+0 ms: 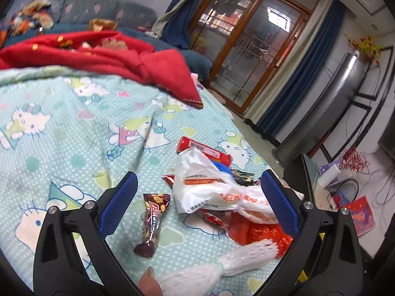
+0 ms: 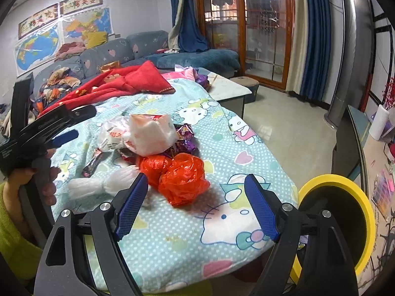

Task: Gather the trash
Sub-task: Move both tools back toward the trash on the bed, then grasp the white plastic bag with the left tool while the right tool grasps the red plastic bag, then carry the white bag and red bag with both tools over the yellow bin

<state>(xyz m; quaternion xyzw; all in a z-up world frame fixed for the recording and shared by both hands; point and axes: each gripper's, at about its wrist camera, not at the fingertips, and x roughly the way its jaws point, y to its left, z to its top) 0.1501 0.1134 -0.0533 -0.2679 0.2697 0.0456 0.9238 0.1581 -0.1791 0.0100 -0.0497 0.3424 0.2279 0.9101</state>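
A heap of trash lies on the Hello Kitty sheet (image 1: 74,128): a white plastic bag (image 1: 209,190), a red tube wrapper (image 1: 205,148), a brown candy wrapper (image 1: 153,219), a white foam net (image 1: 237,256) and a crumpled red plastic bag (image 1: 256,231). My left gripper (image 1: 199,175) is open just above the heap, the white bag and candy wrapper lying between its spread fingers, untouched. In the right wrist view the red plastic bag (image 2: 182,177) sits just past my open right gripper (image 2: 196,177). The white bag (image 2: 148,135), purple wrappers (image 2: 185,133) and left gripper (image 2: 76,123) lie beyond.
A yellow-rimmed bin (image 2: 340,180) stands beside the sheet's near right corner. A red blanket (image 2: 128,81) covers the far end, with a sofa (image 2: 148,46) behind. A low table (image 2: 229,88), tiled floor (image 2: 291,128) and a silver tower unit (image 2: 345,56) are to the right.
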